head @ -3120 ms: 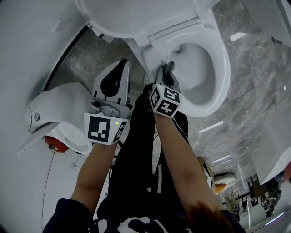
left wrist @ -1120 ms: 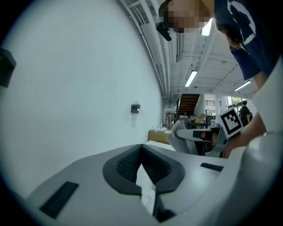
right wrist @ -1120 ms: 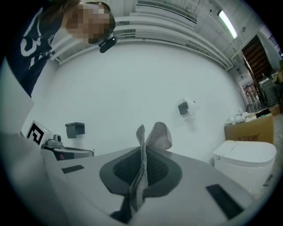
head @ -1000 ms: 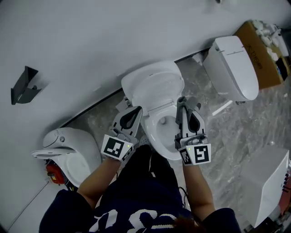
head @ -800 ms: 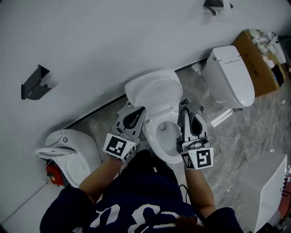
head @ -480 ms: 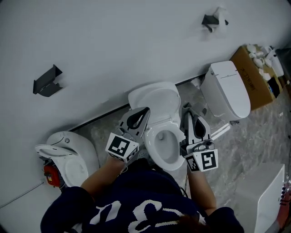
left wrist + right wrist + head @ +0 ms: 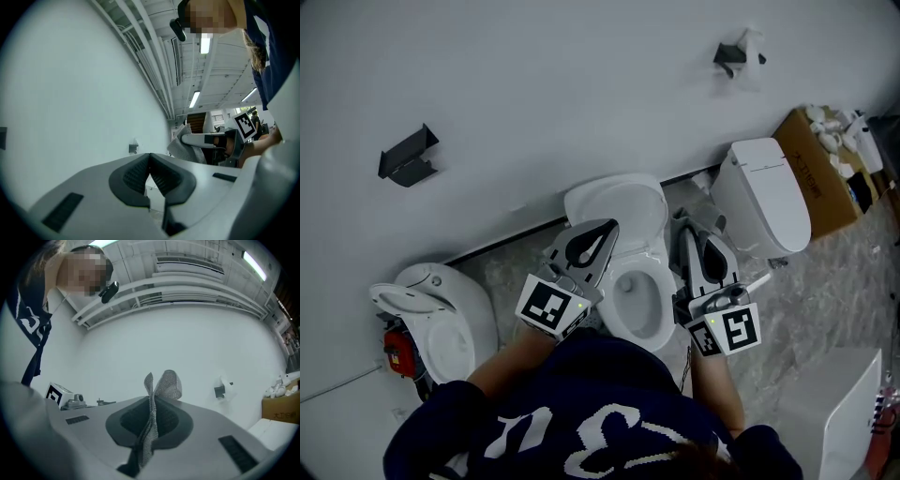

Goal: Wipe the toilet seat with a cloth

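Note:
The white toilet stands against the wall with its lid (image 7: pixel 617 208) raised and its seat (image 7: pixel 623 298) down around the bowl. My left gripper (image 7: pixel 606 227) is held over the bowl's left side, shut with nothing in it; in its own view the jaws (image 7: pixel 150 164) are pressed together and point at the wall. My right gripper (image 7: pixel 683 228) is held over the bowl's right side, shut on a grey mesh cloth (image 7: pixel 156 389). The cloth's folded end sticks up past the jaw tips (image 7: pixel 151 403). The cloth (image 7: pixel 184 146) hangs clear of the seat.
A second toilet (image 7: pixel 441 319) stands at the left and a third with its lid closed (image 7: pixel 764 197) at the right. A cardboard box (image 7: pixel 827 167) sits beyond it. Two dark brackets (image 7: pixel 408 155) (image 7: pixel 733 56) are on the wall. A white unit (image 7: pixel 853 412) is at lower right.
The head camera has drawn back and up from the toilet. Both grippers have lifted off the seat and spread to either side of the bowl, the right one still clamping the cloth.

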Tool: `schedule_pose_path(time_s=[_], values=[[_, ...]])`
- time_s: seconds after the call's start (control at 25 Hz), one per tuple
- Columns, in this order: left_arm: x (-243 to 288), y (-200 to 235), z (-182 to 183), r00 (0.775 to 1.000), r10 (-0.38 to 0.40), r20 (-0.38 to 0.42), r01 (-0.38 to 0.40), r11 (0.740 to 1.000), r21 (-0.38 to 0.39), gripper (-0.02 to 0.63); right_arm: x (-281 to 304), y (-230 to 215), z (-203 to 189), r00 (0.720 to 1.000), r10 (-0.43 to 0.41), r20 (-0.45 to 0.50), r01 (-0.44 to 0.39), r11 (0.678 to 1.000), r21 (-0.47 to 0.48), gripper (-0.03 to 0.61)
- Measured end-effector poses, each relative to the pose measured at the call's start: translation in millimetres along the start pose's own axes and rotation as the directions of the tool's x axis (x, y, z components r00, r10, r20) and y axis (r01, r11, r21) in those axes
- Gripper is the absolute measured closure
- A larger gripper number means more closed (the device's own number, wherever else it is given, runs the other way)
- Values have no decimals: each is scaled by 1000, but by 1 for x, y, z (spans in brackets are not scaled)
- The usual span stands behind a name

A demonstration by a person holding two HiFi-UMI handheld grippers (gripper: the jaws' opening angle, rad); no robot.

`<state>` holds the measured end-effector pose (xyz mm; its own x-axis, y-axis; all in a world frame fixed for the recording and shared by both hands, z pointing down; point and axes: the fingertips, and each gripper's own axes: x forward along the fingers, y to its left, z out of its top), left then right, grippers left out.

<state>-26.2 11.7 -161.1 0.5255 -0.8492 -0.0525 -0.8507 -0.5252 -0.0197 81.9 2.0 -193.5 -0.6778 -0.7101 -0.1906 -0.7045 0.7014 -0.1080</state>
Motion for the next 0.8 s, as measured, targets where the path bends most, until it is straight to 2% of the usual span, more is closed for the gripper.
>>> schedule_pose_path(time_s=[0.32, 0.56, 0.8], values=[[-4, -6, 11, 998, 48, 31, -46, 997, -54, 603, -12, 9, 7, 999, 52, 0, -52, 998, -31, 554], [-5, -8, 3, 996, 90, 14, -90, 996, -14, 603, -21, -2, -1, 999, 43, -14, -44, 999, -22, 554], [-6, -16, -6, 995, 99, -2, -99, 995, 0, 603, -29, -10, -2, 999, 31, -22, -32, 999, -41, 554]])
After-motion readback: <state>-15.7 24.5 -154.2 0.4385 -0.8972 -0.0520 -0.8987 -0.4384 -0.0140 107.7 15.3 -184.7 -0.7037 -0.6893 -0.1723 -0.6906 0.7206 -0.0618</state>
